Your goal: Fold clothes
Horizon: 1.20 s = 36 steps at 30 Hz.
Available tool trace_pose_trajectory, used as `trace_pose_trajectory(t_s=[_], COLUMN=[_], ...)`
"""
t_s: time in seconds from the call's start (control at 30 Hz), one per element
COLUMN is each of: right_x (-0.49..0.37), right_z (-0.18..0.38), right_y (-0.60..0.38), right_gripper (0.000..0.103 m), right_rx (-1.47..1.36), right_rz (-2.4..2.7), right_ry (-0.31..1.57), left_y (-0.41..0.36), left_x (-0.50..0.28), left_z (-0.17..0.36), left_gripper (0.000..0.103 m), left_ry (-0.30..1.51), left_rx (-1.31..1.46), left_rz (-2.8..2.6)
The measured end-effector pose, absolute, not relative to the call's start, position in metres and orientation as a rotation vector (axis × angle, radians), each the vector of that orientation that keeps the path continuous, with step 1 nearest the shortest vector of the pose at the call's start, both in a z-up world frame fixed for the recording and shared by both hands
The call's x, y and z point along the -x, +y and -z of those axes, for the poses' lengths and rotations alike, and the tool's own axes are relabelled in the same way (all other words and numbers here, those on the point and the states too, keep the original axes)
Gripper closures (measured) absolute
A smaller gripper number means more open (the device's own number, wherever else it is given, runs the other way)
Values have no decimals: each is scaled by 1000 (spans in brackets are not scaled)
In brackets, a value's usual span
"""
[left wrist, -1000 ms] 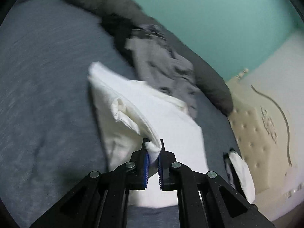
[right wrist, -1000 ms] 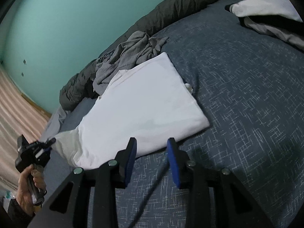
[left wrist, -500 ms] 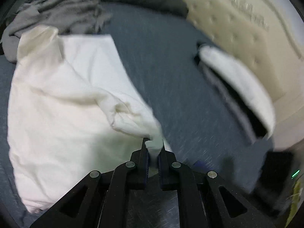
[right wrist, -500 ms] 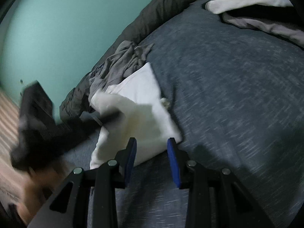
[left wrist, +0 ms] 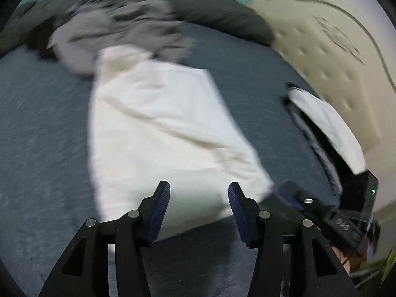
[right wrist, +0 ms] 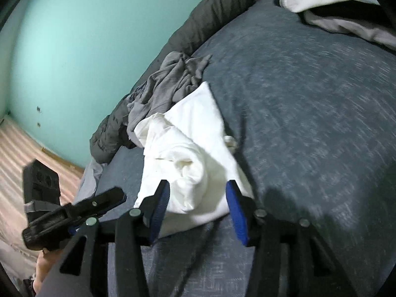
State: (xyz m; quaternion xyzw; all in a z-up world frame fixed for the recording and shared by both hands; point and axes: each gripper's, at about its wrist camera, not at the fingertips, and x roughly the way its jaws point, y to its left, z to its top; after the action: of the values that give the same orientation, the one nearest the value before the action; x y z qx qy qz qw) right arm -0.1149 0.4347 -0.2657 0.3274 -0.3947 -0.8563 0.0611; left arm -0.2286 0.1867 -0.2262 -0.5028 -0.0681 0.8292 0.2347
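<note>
Where your left hand-held gripper (left wrist: 199,206) pinched the white shirt (left wrist: 158,133) before, both now gape empty; shirt lies on the bed (right wrist: 309,99) just beyond your right hand-held gripper (right wrist: 198,209).

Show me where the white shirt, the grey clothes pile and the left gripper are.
white shirt (left wrist: 158,133): left wrist view, flat middle of the cloth.
grey clothes pile (right wrist: 168,84): right wrist view, crumpled middle.
left gripper (left wrist: 199,212): left wrist view, midway between its open fingertips.

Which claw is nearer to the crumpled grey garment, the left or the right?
Cannot tell. The left claw and right claw both sit open at the white shirt's near edge, the grey garment beyond its far end.
</note>
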Motion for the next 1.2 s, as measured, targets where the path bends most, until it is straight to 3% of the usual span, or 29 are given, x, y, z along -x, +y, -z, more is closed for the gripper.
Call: trace_pose_trajectory(t_s=[0.2, 0.47, 0.53, 0.6, 0.7, 0.8, 1.0, 1.13, 1.2], right_x=[133, 149, 152, 152, 148, 140, 135, 134, 131], right_z=[276, 288, 293, 296, 293, 285, 294, 297, 284], right_y=[422, 412, 413, 416, 423, 431, 445, 452, 454], right_gripper=[55, 55, 65, 90, 96, 98, 98, 88, 71], right_rx=[-1070, -1117, -1118, -1121, -1091, -1028, -1049, -1068, -1003], right_rz=[2551, 2499, 2465, 2459, 2482, 2507, 2507, 2539, 2593], right_ry=[-1132, -1073, -1106, -1124, -1141, -1167, -1242, -1301, -1260], left_y=[125, 115, 115, 117, 118, 116, 122, 124, 125], left_x=[236, 233, 231, 229, 225, 221, 215, 212, 211], left_z=[260, 288, 291, 290, 286, 282, 281, 278, 277], left_gripper=[50, 50, 53, 63, 74, 78, 76, 72, 72], left_ry=[-320, -402, -404, -373, -327, -323, -264, -237, -220], left_rx=[1491, 1532, 1531, 1525, 1508, 1493, 1476, 1469, 1465], left_rz=[-2316, -2242, -2235, -2238, -2244, -2246, -2242, -2252, -2261])
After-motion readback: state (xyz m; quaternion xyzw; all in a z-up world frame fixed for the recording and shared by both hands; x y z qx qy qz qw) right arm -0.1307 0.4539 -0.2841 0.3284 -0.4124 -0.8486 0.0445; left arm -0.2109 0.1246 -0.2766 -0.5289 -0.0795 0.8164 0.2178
